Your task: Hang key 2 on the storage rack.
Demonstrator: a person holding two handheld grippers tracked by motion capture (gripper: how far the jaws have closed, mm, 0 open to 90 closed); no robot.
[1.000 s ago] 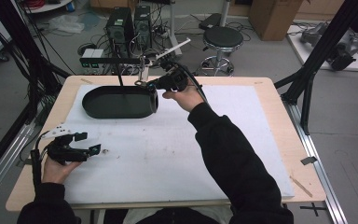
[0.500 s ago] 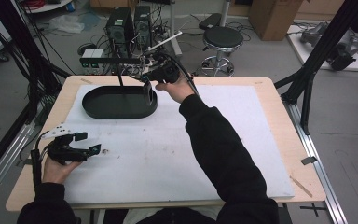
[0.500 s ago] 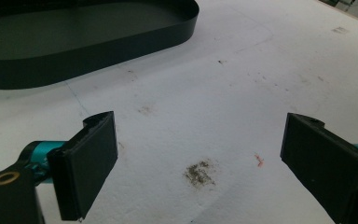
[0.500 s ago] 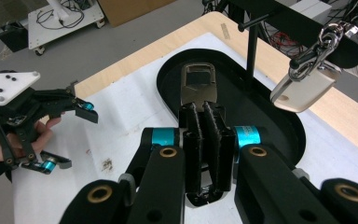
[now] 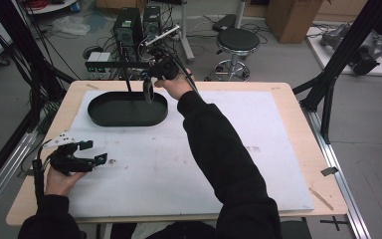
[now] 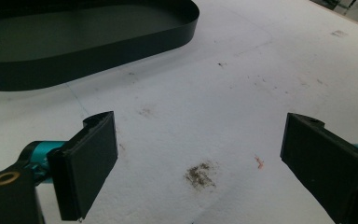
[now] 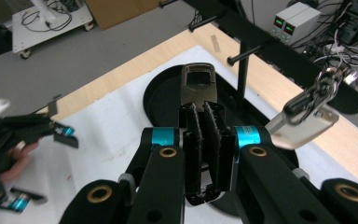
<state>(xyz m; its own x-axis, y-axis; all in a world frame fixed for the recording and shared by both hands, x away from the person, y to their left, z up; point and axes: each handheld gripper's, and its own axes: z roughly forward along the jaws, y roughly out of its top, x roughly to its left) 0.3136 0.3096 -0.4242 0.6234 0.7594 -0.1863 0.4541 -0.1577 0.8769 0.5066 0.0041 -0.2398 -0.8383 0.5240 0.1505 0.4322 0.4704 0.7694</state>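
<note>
Black carabiner [image 7: 198, 88] (no legible lettering) in right hand-held gripper [image 7: 204, 135]

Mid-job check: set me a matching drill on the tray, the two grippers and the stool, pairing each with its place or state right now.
Things:
1. left gripper
2. right gripper
3. tray
4. stool

Places or states:
A. on the floor beyond the table
B. jaws wide apart, low over the white mat
C. lying on the mat at the table's far left
D. shut on a flat dark piece, held above the tray

Pairs: 1-B, 2-D, 3-C, 4-A
</note>
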